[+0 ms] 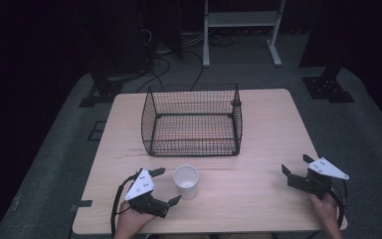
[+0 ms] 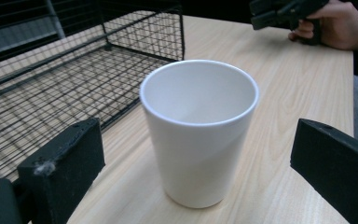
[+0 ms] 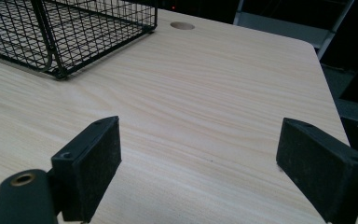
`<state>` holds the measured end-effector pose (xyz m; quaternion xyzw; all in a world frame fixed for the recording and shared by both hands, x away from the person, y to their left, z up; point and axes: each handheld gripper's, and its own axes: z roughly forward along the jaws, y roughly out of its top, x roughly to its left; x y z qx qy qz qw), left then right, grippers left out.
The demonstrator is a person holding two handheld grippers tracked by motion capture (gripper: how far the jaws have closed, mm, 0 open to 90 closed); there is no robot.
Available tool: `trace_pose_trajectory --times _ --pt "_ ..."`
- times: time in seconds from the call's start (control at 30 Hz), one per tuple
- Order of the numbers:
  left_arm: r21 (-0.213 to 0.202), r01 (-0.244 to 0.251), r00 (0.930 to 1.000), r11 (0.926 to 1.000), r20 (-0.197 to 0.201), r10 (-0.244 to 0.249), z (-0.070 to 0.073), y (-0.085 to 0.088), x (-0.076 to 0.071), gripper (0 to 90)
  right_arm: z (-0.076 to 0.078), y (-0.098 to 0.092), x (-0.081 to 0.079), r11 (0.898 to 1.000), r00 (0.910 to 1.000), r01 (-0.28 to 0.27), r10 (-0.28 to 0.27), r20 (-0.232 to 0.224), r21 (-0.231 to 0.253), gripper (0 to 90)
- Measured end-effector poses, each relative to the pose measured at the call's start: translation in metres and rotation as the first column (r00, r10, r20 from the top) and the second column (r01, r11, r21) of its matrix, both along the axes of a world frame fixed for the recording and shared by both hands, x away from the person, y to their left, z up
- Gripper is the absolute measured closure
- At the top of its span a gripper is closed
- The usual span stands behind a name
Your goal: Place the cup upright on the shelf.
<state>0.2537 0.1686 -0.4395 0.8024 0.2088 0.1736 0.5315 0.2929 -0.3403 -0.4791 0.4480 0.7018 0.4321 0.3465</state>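
In the high view the left claw sits at the lower left of centre, held by a hand that enters from the bottom edge. Its jaws are spread wide, one above and one below the left side of a white cup, and neither touches it. The left gripper view confirms this: the cup stands upright and empty in the middle of the frame, between the two black jaws at the lower left and lower right, with bare wood showing on each side of it.

The right claw lies at the lower right of the high view, close to the counter's right edge, also spread wide and holding nothing. In the right gripper view its jaws stand well apart over bare wood grain.

The counter is light wood. A black wire basket stands in the upper middle of the high view, empty, with its near wall just above the cup and a narrow strip of wood between them. In the left gripper view the basket takes up the upper left, near the cup. A broad open stretch of counter runs between the cup and the right claw. A round hole shows in the counter at the top of the right gripper view.
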Motion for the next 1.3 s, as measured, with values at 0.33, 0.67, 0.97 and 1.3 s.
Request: trace_pose_trajectory --times 0.33,0.67,0.97,1.3 --pt "0.05 0.025 0.9996 0.9984 -0.012 -0.024 0.002 -0.011 0.006 2.1 0.0 0.0 0.0 1.0 1.0 -0.002 0.002 0.0 -0.003 13.0" --pt "0.095 0.032 0.9986 0.995 -0.045 -0.028 0.001 -0.019 0.014 2.1 0.0 0.001 0.0 1.0 1.0 -0.003 0.003 0.0 -0.006 13.1" --pt "0.148 0.05 0.9962 0.9878 -0.078 -0.038 0.001 -0.03 0.025 2.1 0.0 0.001 0.0 1.0 1.0 -0.003 0.003 0.0 -0.007 13.1" --pt "0.205 0.06 0.9938 0.977 -0.104 -0.039 -0.003 -0.037 0.034 5.0 0.0 0.001 0.0 1.0 1.0 -0.005 0.005 -0.002 -0.005 13.0"
